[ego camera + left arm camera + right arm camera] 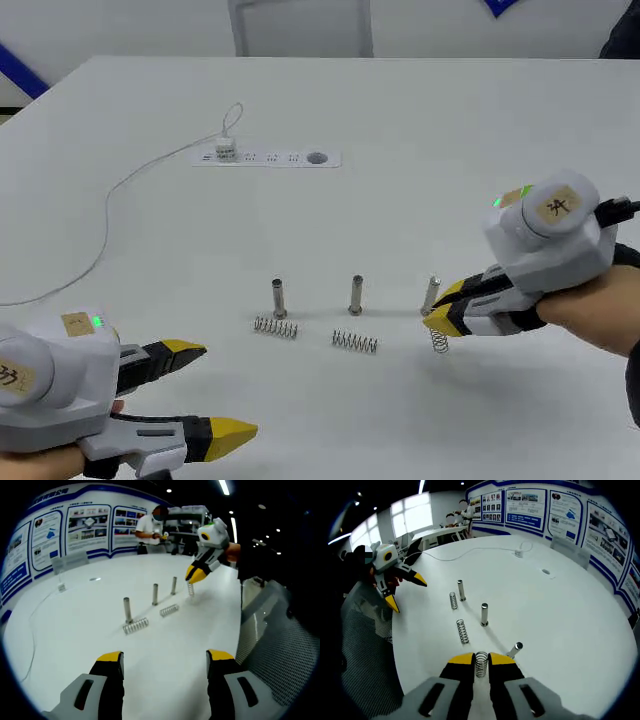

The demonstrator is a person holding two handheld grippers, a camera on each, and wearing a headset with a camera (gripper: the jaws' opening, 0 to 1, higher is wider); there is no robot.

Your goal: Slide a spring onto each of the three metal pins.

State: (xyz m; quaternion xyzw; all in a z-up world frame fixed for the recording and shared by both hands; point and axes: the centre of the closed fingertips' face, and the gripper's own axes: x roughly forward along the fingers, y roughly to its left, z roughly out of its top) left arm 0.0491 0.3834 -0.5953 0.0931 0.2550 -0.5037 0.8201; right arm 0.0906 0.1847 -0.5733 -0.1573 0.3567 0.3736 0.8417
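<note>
My right claw (481, 658) is clamped on an upright spring (481, 668) at bottom centre — the nearest pin (515, 649) stands just right, its top higher.

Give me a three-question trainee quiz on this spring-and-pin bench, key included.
1. True or false: the left tool is open and holds nothing.
2. In the head view, the right tool grips a spring next to which pin? A) leftmost B) middle C) rightmost
3. How many loose springs lie on the table, outside any tool?
Key: 1 true. 2 C, the rightmost pin. 3 two.
</note>
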